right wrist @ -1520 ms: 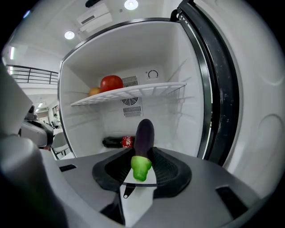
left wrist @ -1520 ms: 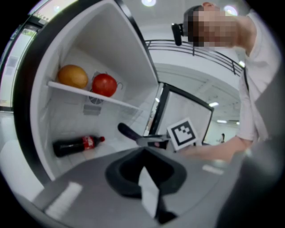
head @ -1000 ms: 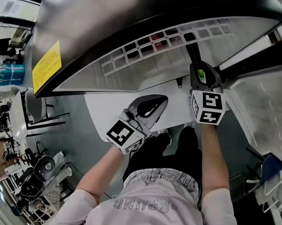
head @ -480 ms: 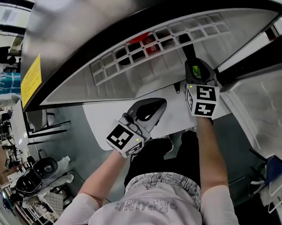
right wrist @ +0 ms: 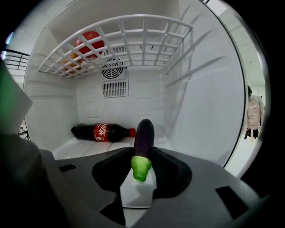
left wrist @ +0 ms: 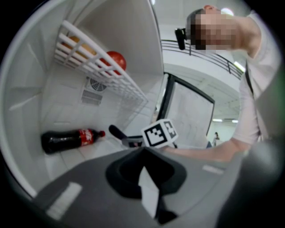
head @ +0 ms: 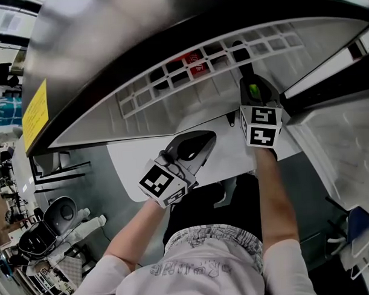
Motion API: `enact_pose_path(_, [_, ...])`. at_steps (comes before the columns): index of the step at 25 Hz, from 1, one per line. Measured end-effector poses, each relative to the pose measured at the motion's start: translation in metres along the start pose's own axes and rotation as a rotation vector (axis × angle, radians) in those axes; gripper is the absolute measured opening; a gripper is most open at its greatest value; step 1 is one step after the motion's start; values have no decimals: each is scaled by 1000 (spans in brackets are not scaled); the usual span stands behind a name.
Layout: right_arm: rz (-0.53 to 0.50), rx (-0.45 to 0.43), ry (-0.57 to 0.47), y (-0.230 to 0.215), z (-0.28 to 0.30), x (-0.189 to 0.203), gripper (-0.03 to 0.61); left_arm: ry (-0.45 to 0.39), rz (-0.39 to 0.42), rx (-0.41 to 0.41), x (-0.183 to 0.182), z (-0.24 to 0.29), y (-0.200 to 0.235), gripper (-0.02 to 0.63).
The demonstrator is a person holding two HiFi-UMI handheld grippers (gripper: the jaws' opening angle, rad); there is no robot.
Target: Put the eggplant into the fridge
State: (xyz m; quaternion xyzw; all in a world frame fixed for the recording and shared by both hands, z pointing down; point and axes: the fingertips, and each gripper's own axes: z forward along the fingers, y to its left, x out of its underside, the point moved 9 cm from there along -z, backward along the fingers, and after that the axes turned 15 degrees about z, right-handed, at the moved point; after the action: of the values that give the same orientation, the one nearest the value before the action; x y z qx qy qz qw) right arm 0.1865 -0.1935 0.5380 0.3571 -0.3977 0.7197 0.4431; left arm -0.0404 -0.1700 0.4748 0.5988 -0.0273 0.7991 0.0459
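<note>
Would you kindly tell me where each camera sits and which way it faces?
Head view: on the person's head, facing steeply down at the open fridge; both forearms, left gripper, right gripper show.
Left gripper view: on that gripper, facing along its jaws into the fridge; the person's right arm and torso show.
Right gripper view: on that gripper, facing the fridge's back past the eggplant; no body shows.
Gripper views share the cola bottle.

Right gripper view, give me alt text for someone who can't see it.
The right tool holds a dark purple eggplant by its green stem end, pointing it into an open white fridge. A cola bottle lies on its side on the fridge floor behind, and a white wire shelf above carries a red fruit.
</note>
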Motion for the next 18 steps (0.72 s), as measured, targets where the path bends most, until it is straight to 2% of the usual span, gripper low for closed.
enact_pose_path(18, [-130, 87, 116, 0, 25, 1, 137, 5, -11, -23, -7, -9, 5, 6])
